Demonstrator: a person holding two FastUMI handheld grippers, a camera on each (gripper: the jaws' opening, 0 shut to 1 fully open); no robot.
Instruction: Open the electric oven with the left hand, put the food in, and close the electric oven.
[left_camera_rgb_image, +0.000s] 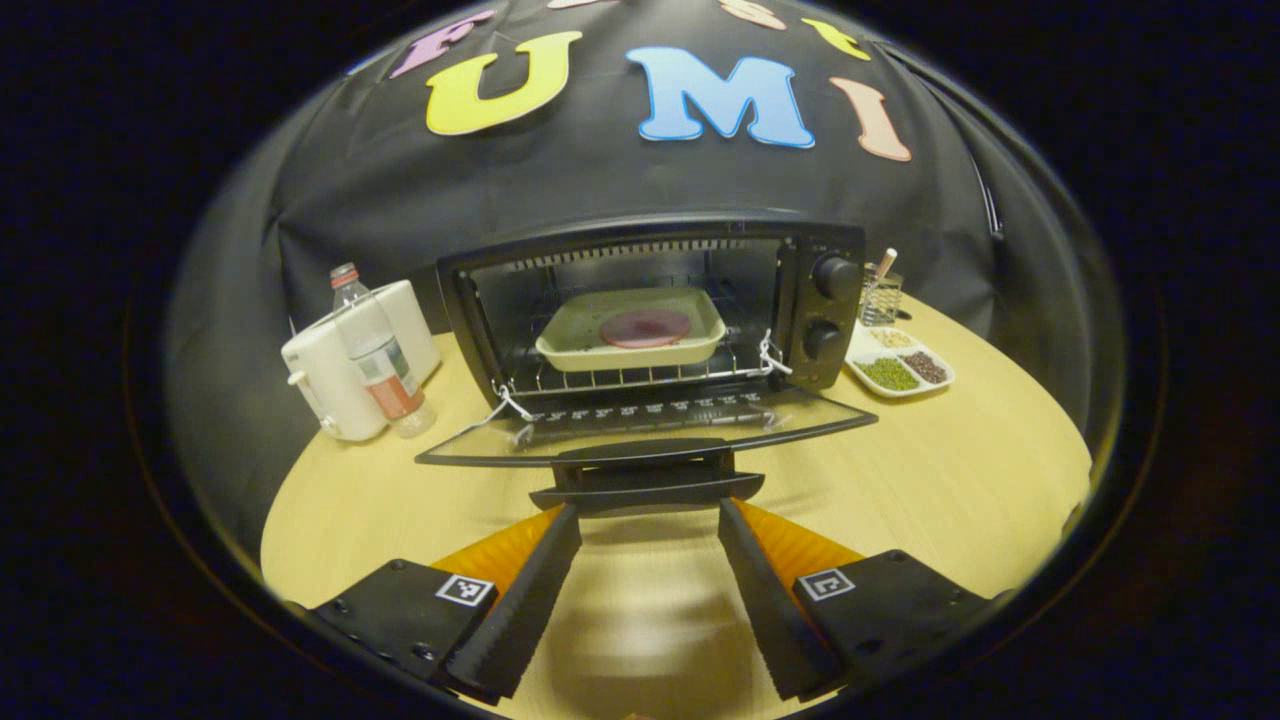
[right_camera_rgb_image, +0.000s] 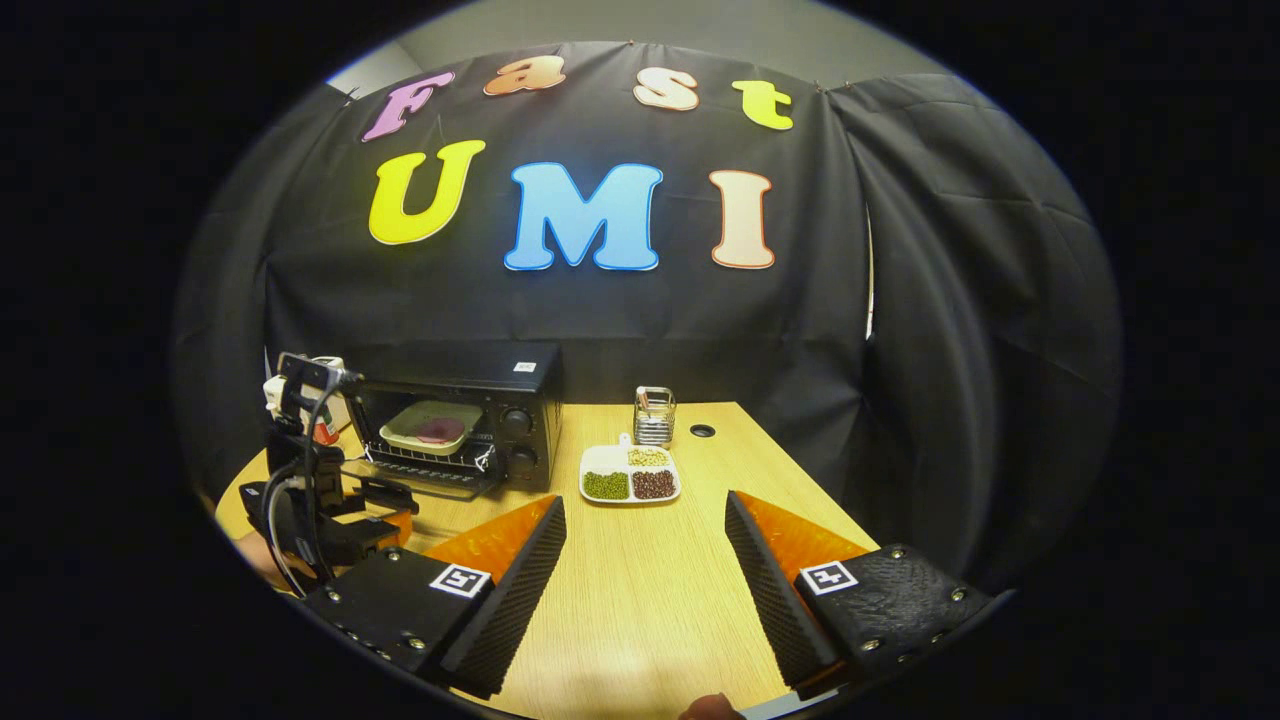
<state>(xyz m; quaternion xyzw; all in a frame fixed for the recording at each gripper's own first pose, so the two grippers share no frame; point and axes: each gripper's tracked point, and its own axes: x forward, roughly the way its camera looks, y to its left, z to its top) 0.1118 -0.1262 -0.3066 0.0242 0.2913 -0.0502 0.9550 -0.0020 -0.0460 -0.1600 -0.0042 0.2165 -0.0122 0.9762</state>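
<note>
Inside the electric oven (left_camera_rgb_image: 650, 310), on its wire rack, sits a tray (left_camera_rgb_image: 632, 340) holding the round pink food (left_camera_rgb_image: 645, 327). The glass door (left_camera_rgb_image: 650, 425) lies folded down, its handle (left_camera_rgb_image: 645, 480) just beyond the left gripper (left_camera_rgb_image: 648, 515), whose jaws are spread, holding nothing. Left stand a white appliance (left_camera_rgb_image: 335, 375) and a bottle (left_camera_rgb_image: 380, 355); right, a sectioned dish (left_camera_rgb_image: 900, 365). The right gripper (right_camera_rgb_image: 645, 515) hangs open, well apart.

The left gripper (left_camera_rgb_image: 648, 515) has its fingers (left_camera_rgb_image: 530, 590) spread wide, nothing between them; the right gripper (right_camera_rgb_image: 645, 510) likewise gapes, empty.
</note>
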